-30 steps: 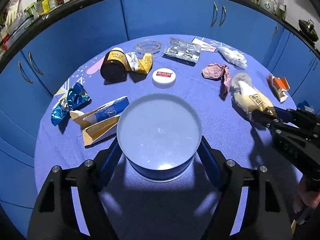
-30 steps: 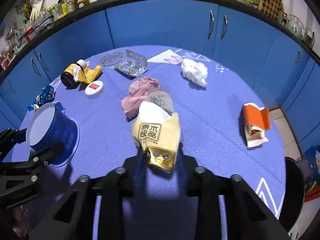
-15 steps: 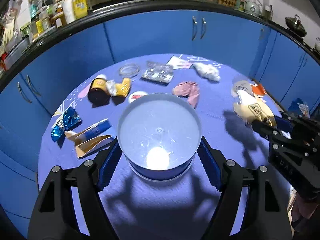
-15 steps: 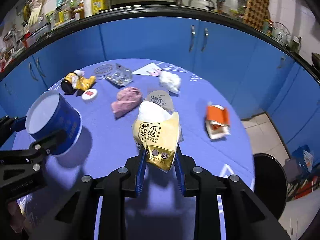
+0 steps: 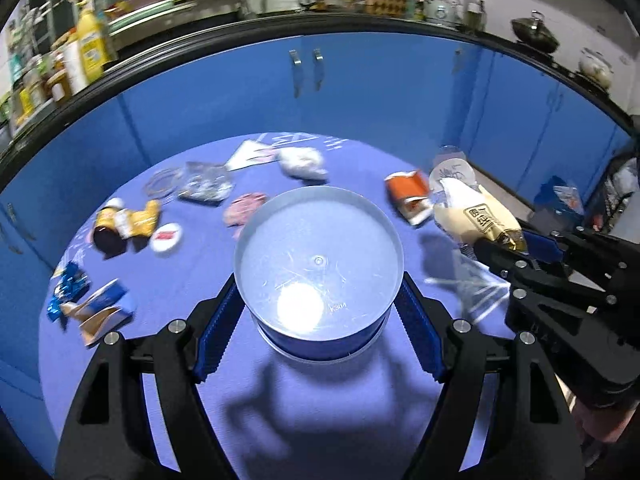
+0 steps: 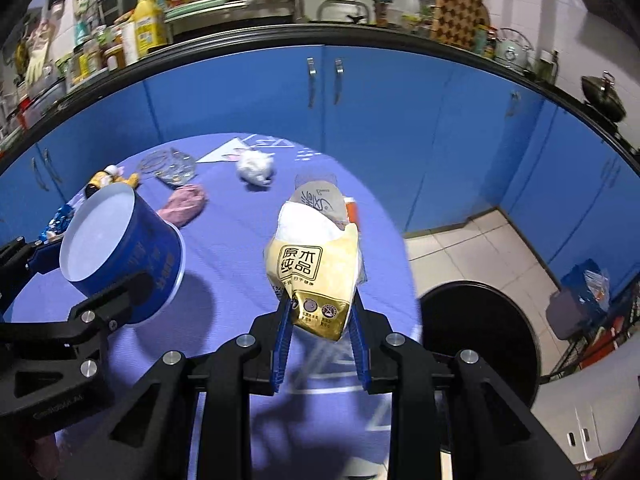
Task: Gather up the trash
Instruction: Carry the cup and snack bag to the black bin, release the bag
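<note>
My left gripper [image 5: 318, 316] is shut on a blue round tub [image 5: 318, 268] with a white inside, held above the blue round table [image 5: 312, 400]. The tub also shows in the right wrist view [image 6: 120, 252], at the left. My right gripper [image 6: 320, 336] is shut on a yellow tissue pack [image 6: 314, 268] with white tissue at its top, held above the table's right edge. The pack shows in the left wrist view [image 5: 476, 216] at the right. Trash lies on the table: a brown bottle [image 5: 108, 232], a white lid [image 5: 165, 236], a pink wrapper [image 5: 242, 210], a white wad [image 5: 300, 162], an orange carton [image 5: 408, 194], a blue foil wrapper [image 5: 66, 284].
A black round bin [image 6: 476, 336] stands on the tiled floor right of the table. Blue cabinets [image 6: 320, 92] ring the table, with a cluttered counter above. A blister pack [image 5: 204, 186], a clear ring [image 5: 162, 180] and a blue-and-tan carton [image 5: 102, 308] also lie on the table.
Both grippers have risen from the table with the tub and the tissue pack in them. The right gripper has shifted right, so the black bin has come into view.
</note>
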Action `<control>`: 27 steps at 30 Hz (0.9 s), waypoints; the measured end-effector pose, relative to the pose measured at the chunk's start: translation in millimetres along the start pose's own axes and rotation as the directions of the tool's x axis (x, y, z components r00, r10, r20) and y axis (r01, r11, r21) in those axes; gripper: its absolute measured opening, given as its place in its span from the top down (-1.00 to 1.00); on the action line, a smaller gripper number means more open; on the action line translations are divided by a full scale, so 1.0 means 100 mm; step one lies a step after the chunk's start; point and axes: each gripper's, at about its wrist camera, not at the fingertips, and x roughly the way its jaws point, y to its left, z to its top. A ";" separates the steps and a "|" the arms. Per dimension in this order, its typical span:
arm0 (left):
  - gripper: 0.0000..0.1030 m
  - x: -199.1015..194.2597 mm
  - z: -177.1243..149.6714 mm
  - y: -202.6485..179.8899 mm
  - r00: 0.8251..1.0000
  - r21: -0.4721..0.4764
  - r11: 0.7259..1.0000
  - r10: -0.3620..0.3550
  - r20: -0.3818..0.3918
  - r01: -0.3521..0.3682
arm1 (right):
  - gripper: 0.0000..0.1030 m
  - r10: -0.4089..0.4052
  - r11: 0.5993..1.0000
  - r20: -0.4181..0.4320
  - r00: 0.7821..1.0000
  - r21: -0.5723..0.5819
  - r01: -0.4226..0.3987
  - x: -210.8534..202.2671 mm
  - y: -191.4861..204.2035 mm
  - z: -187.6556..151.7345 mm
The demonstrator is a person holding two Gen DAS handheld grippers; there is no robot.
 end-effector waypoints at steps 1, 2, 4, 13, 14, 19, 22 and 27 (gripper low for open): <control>-0.46 0.01 0.02 -0.04 1.000 0.007 1.000 0.004 0.007 -0.004 | 0.49 -0.006 1.000 0.003 1.000 0.010 0.006 -0.01 -0.07 0.00; -0.46 0.02 0.04 -0.12 1.000 0.019 1.000 0.004 0.017 -0.004 | 0.49 -0.012 1.000 0.005 1.000 0.017 0.012 -0.02 -0.12 -0.01; -0.46 0.05 0.10 -0.25 0.999 0.041 0.999 -0.013 0.031 0.011 | 0.49 -0.029 0.999 0.006 1.000 0.033 0.029 -0.04 -0.24 -0.03; -0.46 0.22 0.32 -0.98 0.993 0.182 0.978 -0.108 0.036 0.100 | 0.49 -0.126 0.986 -0.003 0.992 0.112 0.126 -0.04 -0.86 -0.18; -0.46 0.24 0.34 -1.04 0.993 0.189 0.976 -0.116 0.036 0.107 | 0.49 -0.132 0.984 -0.004 0.991 0.119 0.132 -0.04 -0.91 -0.19; -0.46 0.35 0.45 -1.35 0.989 0.231 0.964 -0.144 0.028 0.133 | 0.49 -0.164 0.974 -0.017 0.986 0.153 0.165 0.00 -1.14 -0.26; -0.46 0.44 0.51 -1.46 0.986 0.233 0.960 -0.165 0.010 0.158 | 0.49 -0.177 0.969 -0.029 0.984 0.172 0.180 0.03 -1.27 -0.30; -0.46 0.55 0.57 -1.62 0.984 0.243 0.954 -0.179 -0.006 0.175 | 0.47 -0.203 0.959 -0.036 0.979 0.192 0.206 0.05 -1.43 -0.34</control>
